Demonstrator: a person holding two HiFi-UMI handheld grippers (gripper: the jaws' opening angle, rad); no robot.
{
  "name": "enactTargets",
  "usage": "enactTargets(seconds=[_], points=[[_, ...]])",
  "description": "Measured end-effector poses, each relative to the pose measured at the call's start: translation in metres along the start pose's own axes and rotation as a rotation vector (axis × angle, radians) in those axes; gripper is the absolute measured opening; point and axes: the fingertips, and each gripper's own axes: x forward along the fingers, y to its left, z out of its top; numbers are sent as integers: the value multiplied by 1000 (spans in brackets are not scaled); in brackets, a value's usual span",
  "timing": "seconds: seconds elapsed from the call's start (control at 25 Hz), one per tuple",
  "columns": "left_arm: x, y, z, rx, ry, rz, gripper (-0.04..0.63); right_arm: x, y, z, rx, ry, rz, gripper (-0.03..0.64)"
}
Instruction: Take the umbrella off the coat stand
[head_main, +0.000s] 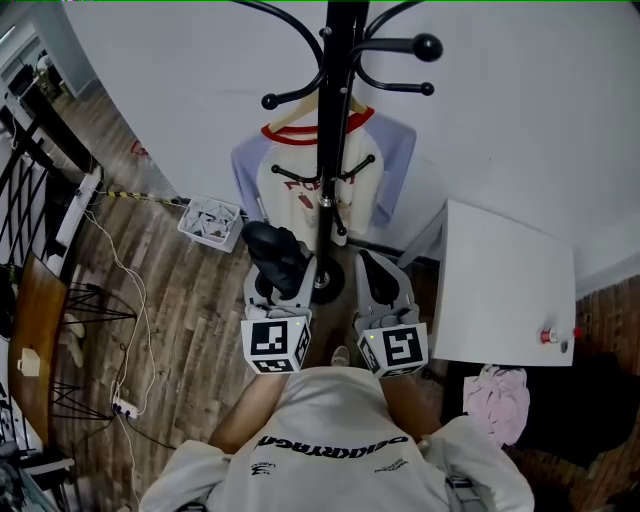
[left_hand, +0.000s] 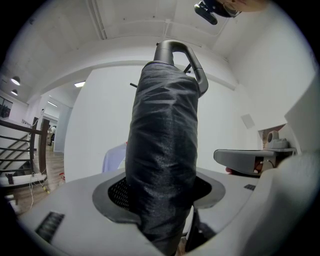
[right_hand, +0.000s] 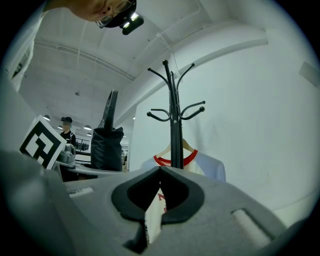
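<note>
Far to the left of the coat stand (head_main: 335, 120), loose cables (head_main: 125, 280) trail over the wooden floor. A backward step in that direction could snag a foot.

Closer in, just left of the stand's pole, the left claw (head_main: 282, 285) is clamped on the folded black umbrella (left_hand: 162, 145). It holds the umbrella upright by its sleeved body, with the looped handle (left_hand: 182, 52) at the top. From the right gripper view the umbrella looks clear of the stand's arms, so I'd say it is off but not yet carried away.

The main worry is that loop. If it swings towards the stand's lower hooks (head_main: 300, 178), it could catch on one and jerk the stand, or pull the hanger with the red-collared shirt (head_main: 290, 190) behind the pole.

The sleeve also looks slick and the grip sits low, so the umbrella may tip or slide down through the pads if the claw tilts.

Just right of the pole, the right claw (right_hand: 160, 172) has its tips together with nothing between them. It cannot steady the umbrella unless it opens first.

Further right of the stand is the white bench (head_main: 505, 290). Its near corner is close enough that a wide swing of the right arm might knock it.
</note>
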Motion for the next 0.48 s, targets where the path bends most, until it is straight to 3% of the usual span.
enactTargets(seconds=[0.48], points=[[-7,-2,-3,2,5,7,270,-6,1,-3,7,8,1,-3]])
